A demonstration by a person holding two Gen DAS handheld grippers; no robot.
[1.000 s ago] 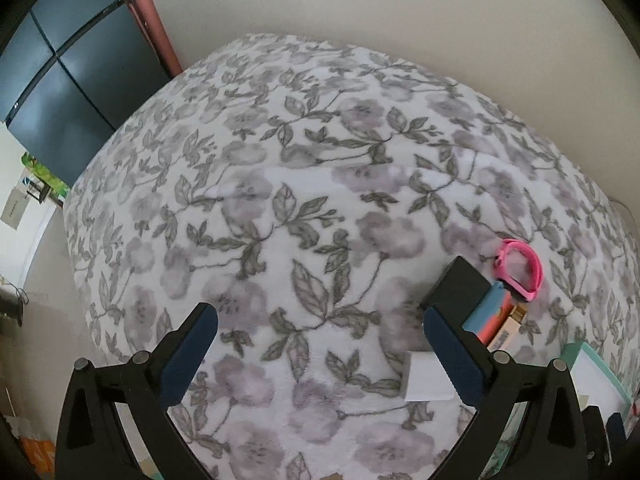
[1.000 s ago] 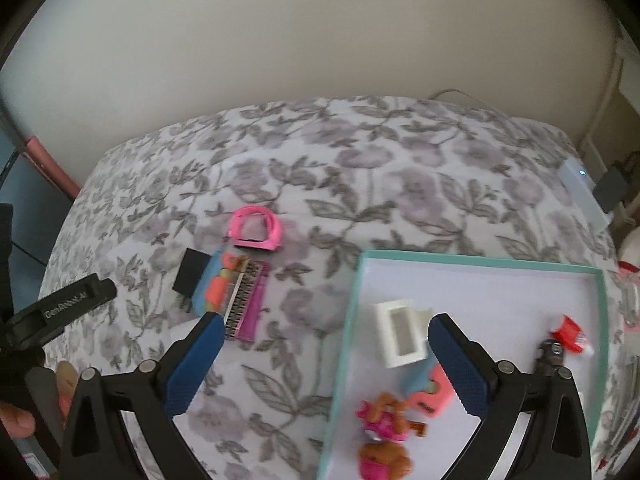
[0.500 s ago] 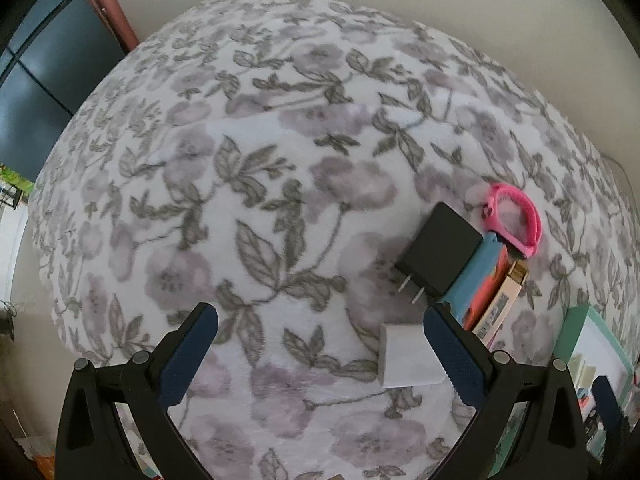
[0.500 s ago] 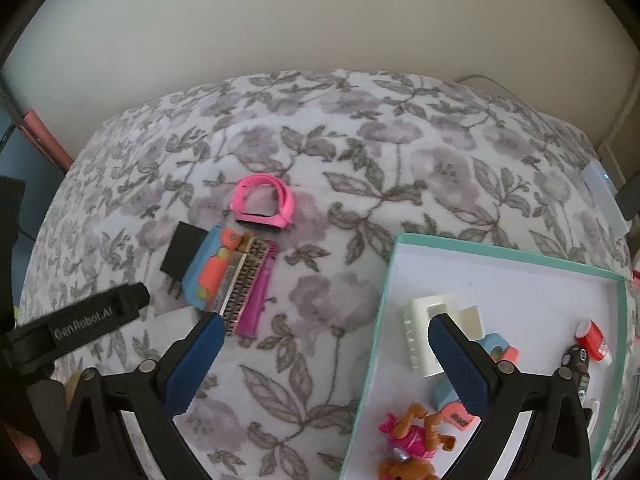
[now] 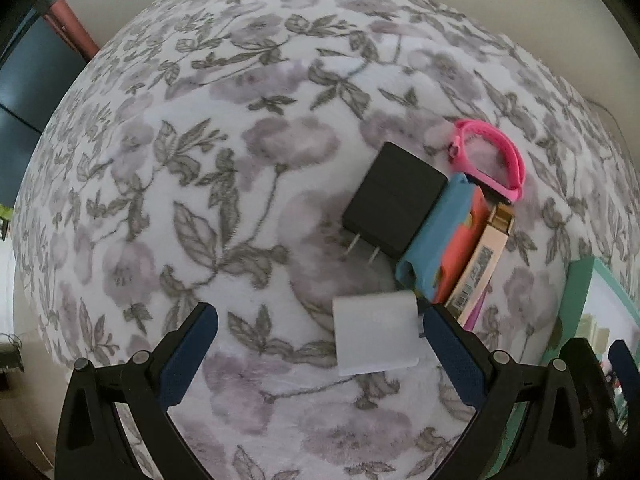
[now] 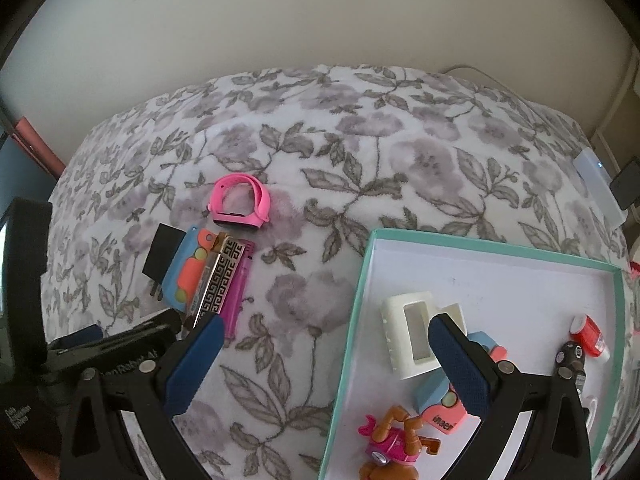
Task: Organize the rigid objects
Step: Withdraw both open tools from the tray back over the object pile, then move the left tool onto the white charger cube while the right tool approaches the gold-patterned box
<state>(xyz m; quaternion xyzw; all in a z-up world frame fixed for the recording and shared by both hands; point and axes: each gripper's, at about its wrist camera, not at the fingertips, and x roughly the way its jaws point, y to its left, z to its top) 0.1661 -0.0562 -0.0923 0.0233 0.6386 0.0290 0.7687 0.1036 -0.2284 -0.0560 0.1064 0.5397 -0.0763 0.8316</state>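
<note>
Floral bedspread [image 6: 360,152] carrying all items; it reads as a bed, not a counter. Teal-rimmed tray [image 6: 472,246] lying at the right, serving apparently as the collection box and already holding a white holder [image 6: 400,320], a blue-and-coral case [image 6: 434,404], a pink toy figure [image 6: 390,440], a small red bottle [image 6: 592,338] and a dark cylindrical piece [image 6: 570,356]. Items still waiting outside the tray: a blue-and-orange case [image 5: 436,248], touching a black plug adapter [image 5: 394,204] on one side and a gold patterned lighter [image 6: 220,276] with a magenta lighter [image 6: 236,296] on the other; a pink wristband [image 5: 492,160] lying just beyond them; a white charger block [image 5: 374,332] sitting nearest the left claw [image 5: 320,354]. Left claw hanging spread wide and empty, the white block lying between its fingertips, toward the right one. Right claw [image 6: 324,360] hovering likewise spread and empty, straddling the tray's left rim. Judged progress: roughly half sorted, six pieces remaining.
</note>
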